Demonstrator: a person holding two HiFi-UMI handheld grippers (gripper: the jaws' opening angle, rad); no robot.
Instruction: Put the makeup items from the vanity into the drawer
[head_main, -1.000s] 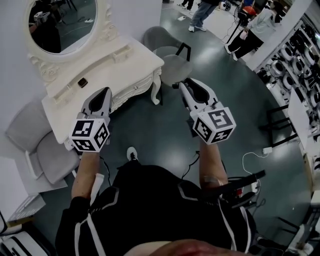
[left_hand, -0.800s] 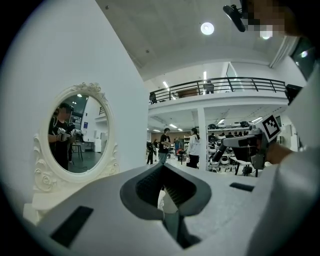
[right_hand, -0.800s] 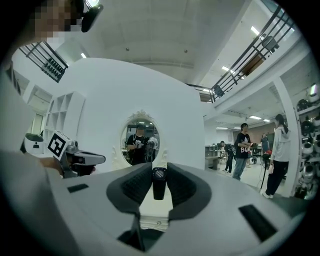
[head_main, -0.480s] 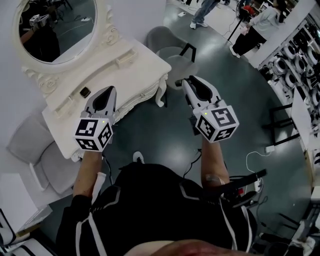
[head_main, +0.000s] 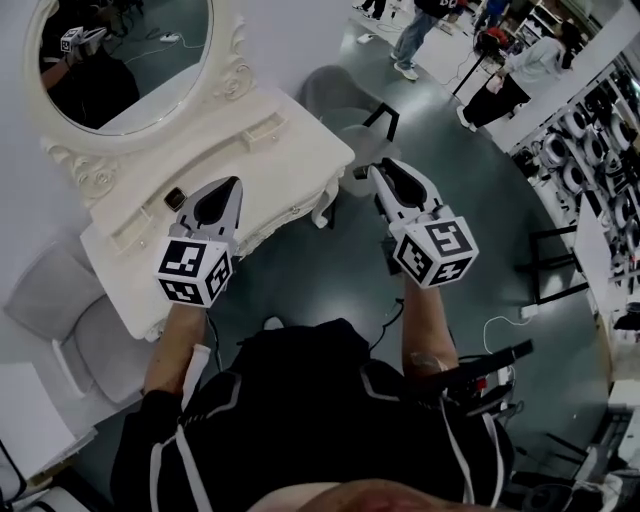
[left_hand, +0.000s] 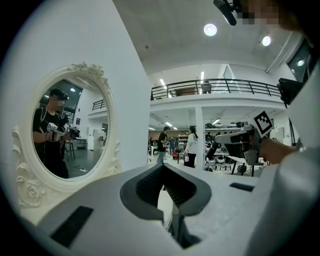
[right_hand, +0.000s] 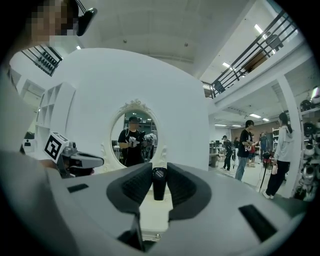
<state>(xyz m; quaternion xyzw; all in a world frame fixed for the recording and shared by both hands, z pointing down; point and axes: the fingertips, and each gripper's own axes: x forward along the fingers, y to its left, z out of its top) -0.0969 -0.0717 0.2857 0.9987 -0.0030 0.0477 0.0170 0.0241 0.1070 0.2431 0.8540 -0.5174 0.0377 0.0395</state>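
A white vanity (head_main: 275, 160) with an oval mirror (head_main: 120, 60) stands ahead on the left, its drawer fronts (head_main: 285, 215) closed. A small dark compact (head_main: 175, 198) lies on its raised back shelf. My left gripper (head_main: 228, 184) hovers over the vanity's front edge, its jaws together with nothing in them (left_hand: 165, 185). My right gripper (head_main: 364, 171) is held over the floor to the right of the vanity. It is shut on a short black tube (right_hand: 158, 186) that stands upright between the pads.
One grey chair (head_main: 345, 100) stands at the vanity's right end, another (head_main: 70, 315) at its left. People (head_main: 425, 30) walk at the back of the hall. Shelving (head_main: 600, 130) lines the right side, and cables (head_main: 500, 325) lie on the floor.
The vanity has come closer and lower in the head view as the person stepped toward it. Both grippers keep their pose; the right one still holds the black tube.
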